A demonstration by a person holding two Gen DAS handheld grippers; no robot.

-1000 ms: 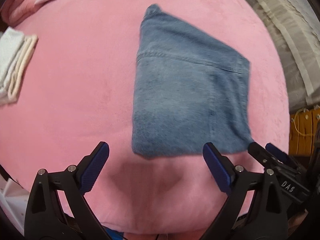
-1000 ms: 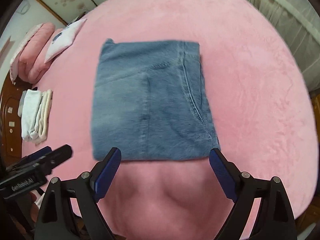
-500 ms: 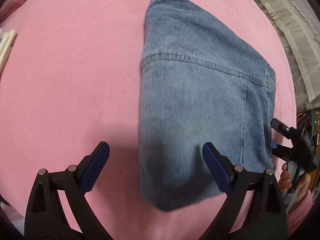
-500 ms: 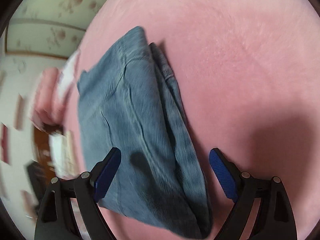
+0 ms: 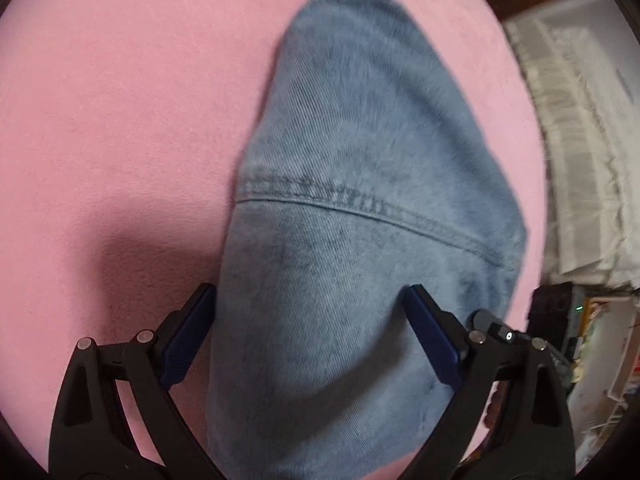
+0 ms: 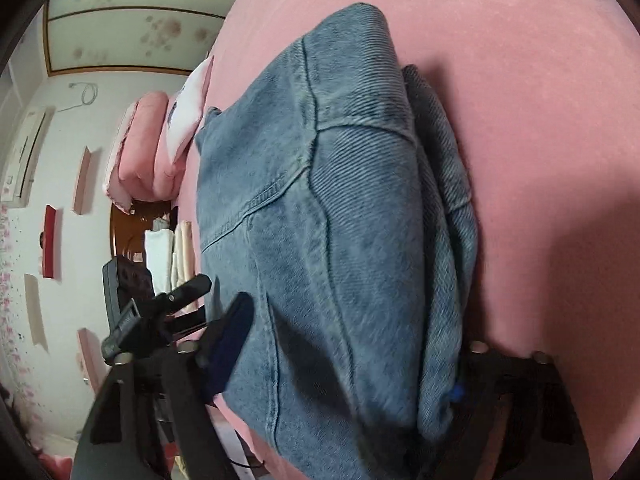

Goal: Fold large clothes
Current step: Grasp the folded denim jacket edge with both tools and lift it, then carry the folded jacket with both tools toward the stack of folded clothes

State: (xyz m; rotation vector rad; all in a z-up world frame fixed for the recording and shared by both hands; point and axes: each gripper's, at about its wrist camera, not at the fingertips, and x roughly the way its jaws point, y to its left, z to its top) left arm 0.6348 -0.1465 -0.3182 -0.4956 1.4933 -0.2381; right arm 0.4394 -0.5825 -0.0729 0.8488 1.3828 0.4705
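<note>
Folded blue jeans [image 5: 352,208] lie on the pink bed cover [image 5: 120,100]. My left gripper [image 5: 310,334] is open, with its jaws on either side of the near left end of the jeans, low over the cover. My right gripper [image 6: 348,352] is open around the near right end of the jeans [image 6: 340,220], whose stacked layers show at the right edge. Its right finger is mostly hidden behind the denim. The left gripper also shows in the right wrist view [image 6: 160,308] at the left.
Pink pillows [image 6: 148,148] and a white one [image 6: 188,108] lie at the head of the bed. Folded white and cream cloths [image 6: 172,256] sit near the bed's left edge. White bedding [image 5: 580,152] is piled at the right beside the bed.
Both grippers have moved down and forward to the near edge of the folded jeans, one at each end. The jeans now sit between the open jaws of each.
</note>
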